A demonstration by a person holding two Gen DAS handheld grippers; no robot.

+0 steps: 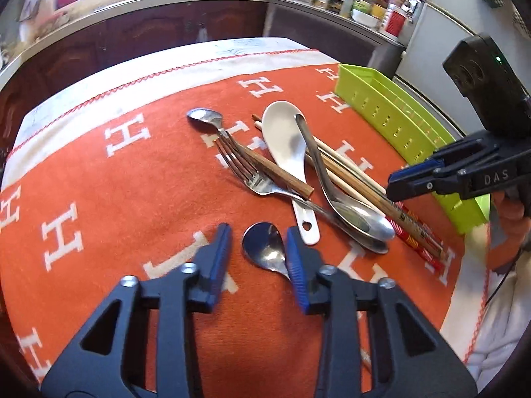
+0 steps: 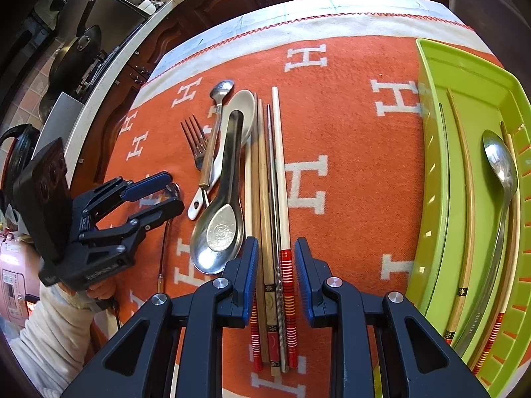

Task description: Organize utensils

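1. The left gripper [image 1: 257,252] hangs low over the orange cloth [image 1: 126,205] with its jaws spread apart. The bowl of a small spoon [image 1: 264,245] lies between the blue pads [image 1: 296,265], nearer the right pad; whether that pad touches the spoon's neck cannot be told.
2. The right gripper [image 2: 276,265] is also spread wide, gripping nothing. Its pads straddle the near ends of a bundle of chopsticks [image 2: 270,199] lying side by side on the cloth, with a gap on each side.
3. Just left of the chopsticks in the right wrist view lies a steel spoon [image 2: 217,229], its handle resting in the bowl of a white ceramic spoon [image 2: 244,112].
4. A fork [image 2: 195,142] and a teaspoon [image 2: 220,89] lie crossed with that pile, beside a brown-handled piece [image 1: 275,172] that rests over the fork.
5. The green tray [image 2: 431,172] sits on the cloth to the right of the pile, apart from it. It holds a long steel spoon [image 2: 502,179] and a few chopsticks [image 2: 468,199], lying lengthwise.
6. A kitchen counter [image 1: 205,0] with jars runs behind the table.
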